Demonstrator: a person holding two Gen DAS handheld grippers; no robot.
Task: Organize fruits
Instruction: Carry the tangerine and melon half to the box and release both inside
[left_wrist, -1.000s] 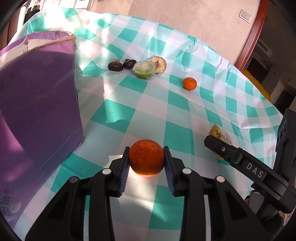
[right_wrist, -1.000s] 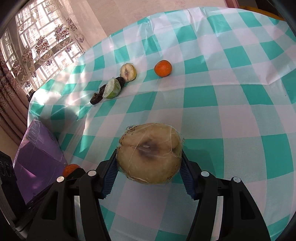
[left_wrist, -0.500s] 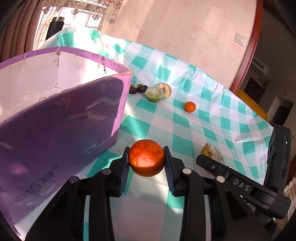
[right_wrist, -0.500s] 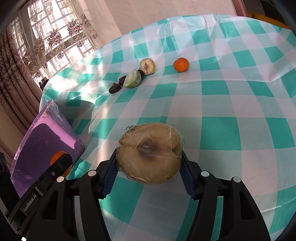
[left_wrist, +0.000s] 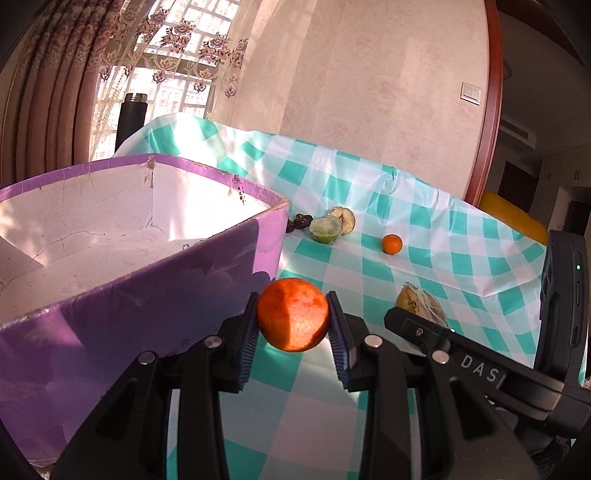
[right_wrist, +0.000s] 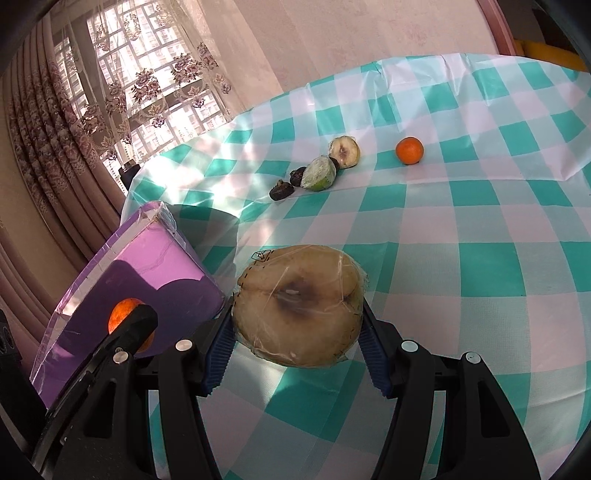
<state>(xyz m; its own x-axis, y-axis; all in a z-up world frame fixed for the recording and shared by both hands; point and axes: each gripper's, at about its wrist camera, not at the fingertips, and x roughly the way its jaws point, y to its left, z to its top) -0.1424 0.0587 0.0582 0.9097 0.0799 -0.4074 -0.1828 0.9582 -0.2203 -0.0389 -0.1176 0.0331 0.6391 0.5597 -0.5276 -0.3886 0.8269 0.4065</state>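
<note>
**Two fruits riding toward the purple box**

Hanging just right of the open purple cardboard box's (left_wrist: 155, 266) near corner, below its rim: round orange citrus fruit (left_wrist: 293, 314), skin mottled red-orange, pinched tight in the left gripper's (left_wrist: 293, 334) nearly closed jaws. Sitting further right, over the checked counter (right_wrist: 480, 236): plastic-wrapped browned half fruit (right_wrist: 299, 304), cut face up, clamped in the right gripper's (right_wrist: 297, 350) half-spread jaws. Left gripper lying nearer the box.

The left gripper (left_wrist: 293, 325) and right gripper (right_wrist: 297, 334), side by side, each clamp something between their fingers.
</note>
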